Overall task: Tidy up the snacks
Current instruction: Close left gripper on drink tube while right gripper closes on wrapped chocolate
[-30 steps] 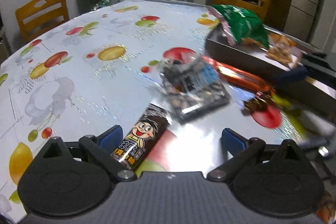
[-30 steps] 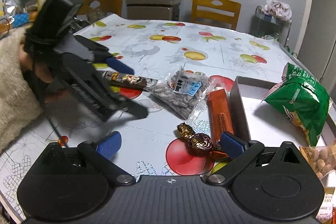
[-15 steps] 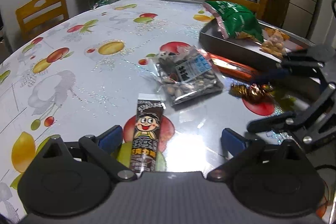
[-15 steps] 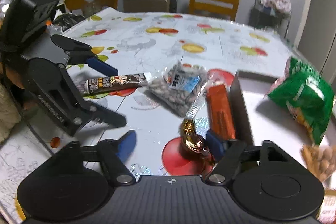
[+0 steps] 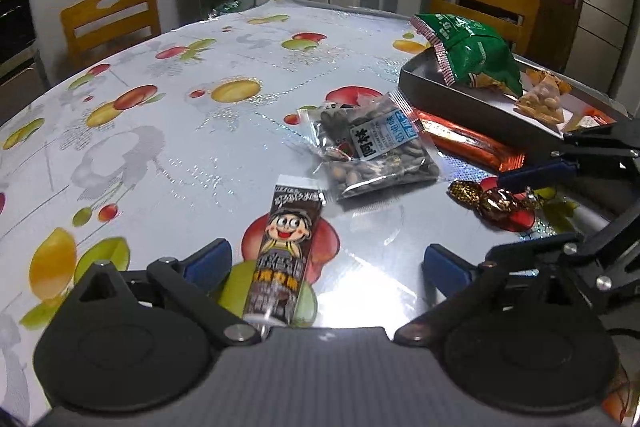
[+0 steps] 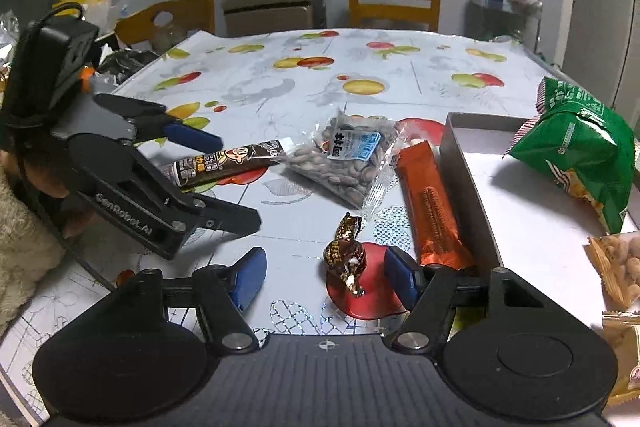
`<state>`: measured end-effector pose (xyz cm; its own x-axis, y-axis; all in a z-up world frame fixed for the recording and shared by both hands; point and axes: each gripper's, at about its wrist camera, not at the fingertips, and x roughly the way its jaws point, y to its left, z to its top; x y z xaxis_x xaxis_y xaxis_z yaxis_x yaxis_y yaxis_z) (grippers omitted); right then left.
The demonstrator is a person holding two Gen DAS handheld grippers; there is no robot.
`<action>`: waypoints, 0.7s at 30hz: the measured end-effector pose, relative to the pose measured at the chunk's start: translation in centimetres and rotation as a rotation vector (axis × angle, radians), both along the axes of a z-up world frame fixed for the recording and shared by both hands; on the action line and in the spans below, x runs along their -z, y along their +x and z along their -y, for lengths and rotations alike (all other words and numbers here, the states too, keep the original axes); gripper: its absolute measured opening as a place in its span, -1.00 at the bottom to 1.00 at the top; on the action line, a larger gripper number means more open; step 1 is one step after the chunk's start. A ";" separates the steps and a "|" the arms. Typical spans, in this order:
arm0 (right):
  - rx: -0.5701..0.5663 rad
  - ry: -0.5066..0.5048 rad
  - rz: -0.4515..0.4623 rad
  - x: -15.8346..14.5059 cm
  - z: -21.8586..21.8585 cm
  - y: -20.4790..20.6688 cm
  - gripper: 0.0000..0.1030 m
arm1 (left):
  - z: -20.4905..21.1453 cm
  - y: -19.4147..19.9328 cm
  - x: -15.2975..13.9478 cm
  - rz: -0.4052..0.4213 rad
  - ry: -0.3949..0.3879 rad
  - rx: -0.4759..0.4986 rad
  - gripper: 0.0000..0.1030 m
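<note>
Right hand-held gripper (image 6: pixel 326 273): jaws half apart, straddling the foil-wrapped candy (image 6: pixel 346 255) at lower centre of its view, pads not pressing. Candy's long axis running up the frame, along the fingers. Left hand-held gripper (image 5: pixel 324 263): wide apart over the brown snack stick (image 5: pixel 286 247), pointing lengthwise toward it. Tray (image 6: pixel 472 195) at right on the worktop (image 6: pixel 280 91).

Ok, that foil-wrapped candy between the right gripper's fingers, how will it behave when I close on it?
The foil-wrapped candy looks small and rounded, so it may roll or squirt sideways if the right gripper closes off-centre. Its shiny wrapper probably makes it slippery against the pads. The twisted ends look crinkly and floppy, so gripping the body is likely safer than gripping a tail.
</note>
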<state>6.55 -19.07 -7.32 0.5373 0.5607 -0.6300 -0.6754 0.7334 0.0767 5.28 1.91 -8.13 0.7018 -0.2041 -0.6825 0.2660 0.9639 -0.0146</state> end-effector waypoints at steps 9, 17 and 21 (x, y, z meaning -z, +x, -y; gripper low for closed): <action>0.038 0.009 0.018 0.3 -0.3 0.1 0.20 | 0.2 -1.0 0.3 0.032 -0.011 -0.067 1.00; 0.054 0.005 0.049 0.4 -0.2 -0.2 -0.13 | 0.0 -1.1 0.0 0.057 -0.021 -0.091 0.52; 0.054 -0.002 0.065 0.5 -0.1 -0.4 -0.22 | -0.3 -1.1 -0.2 0.070 -0.042 -0.098 0.14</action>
